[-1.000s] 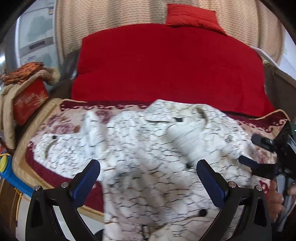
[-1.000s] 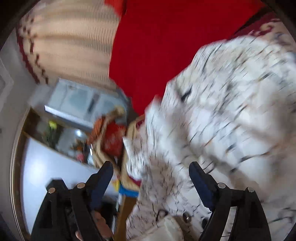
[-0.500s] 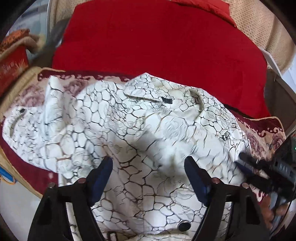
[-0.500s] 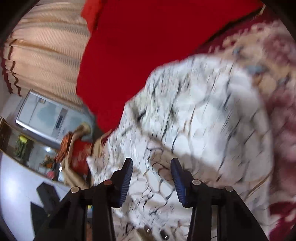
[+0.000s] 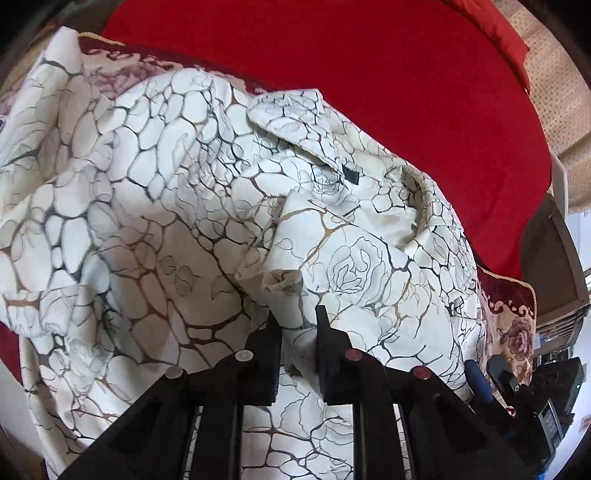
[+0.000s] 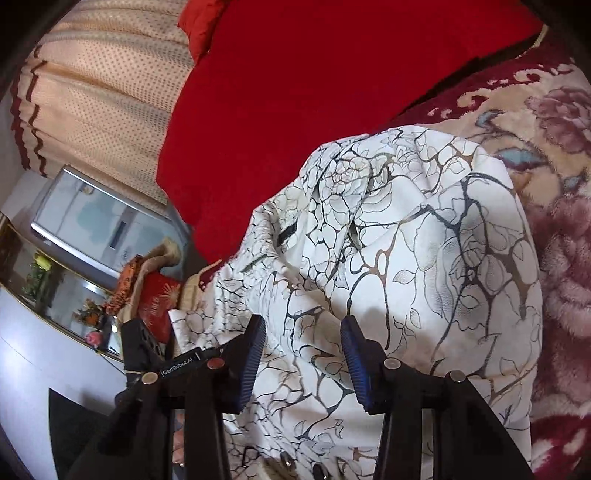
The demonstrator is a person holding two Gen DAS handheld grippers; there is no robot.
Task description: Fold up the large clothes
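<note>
Bedding: a red quilt [image 5: 369,74] with a red pillow [image 6: 199,22] at its far end.
Blanket: a floral plush blanket [image 6: 554,192].
Backdrop: a beige dotted curtain [image 6: 92,92].
Beside the bed: a red gift box [image 6: 157,304].

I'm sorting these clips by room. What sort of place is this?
Probably a home living room: a white patterned jacket lies on a floral blanket beside red cushions, with a curtain and a glass-fronted cabinet behind.
</note>
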